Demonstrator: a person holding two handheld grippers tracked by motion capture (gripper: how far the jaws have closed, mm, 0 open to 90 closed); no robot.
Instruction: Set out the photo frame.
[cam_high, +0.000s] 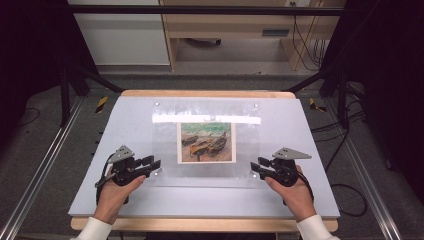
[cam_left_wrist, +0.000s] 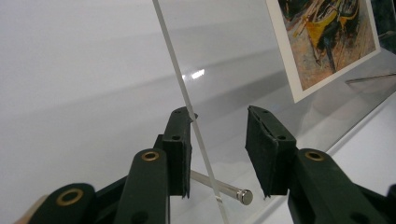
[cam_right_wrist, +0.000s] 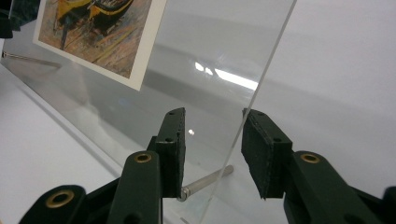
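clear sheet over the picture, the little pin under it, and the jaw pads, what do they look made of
Clear sheet: probably acrylic, possibly glass; see-through, glossy, with a frosted-looking cut edge and light glints.

Pin: metal, likely polished steel; silvery shaft with a bright highlight.

Pads on the gripper jaws: matte black, soft-looking, probably rubber or foam; dull grainy faces with no shine.

Picture: apparently printed paper, with a white border.

The painted print (cam_left_wrist: 327, 37) runs off the top edge in both gripper views, its boats (cam_high: 205, 144) too small to make out from above.
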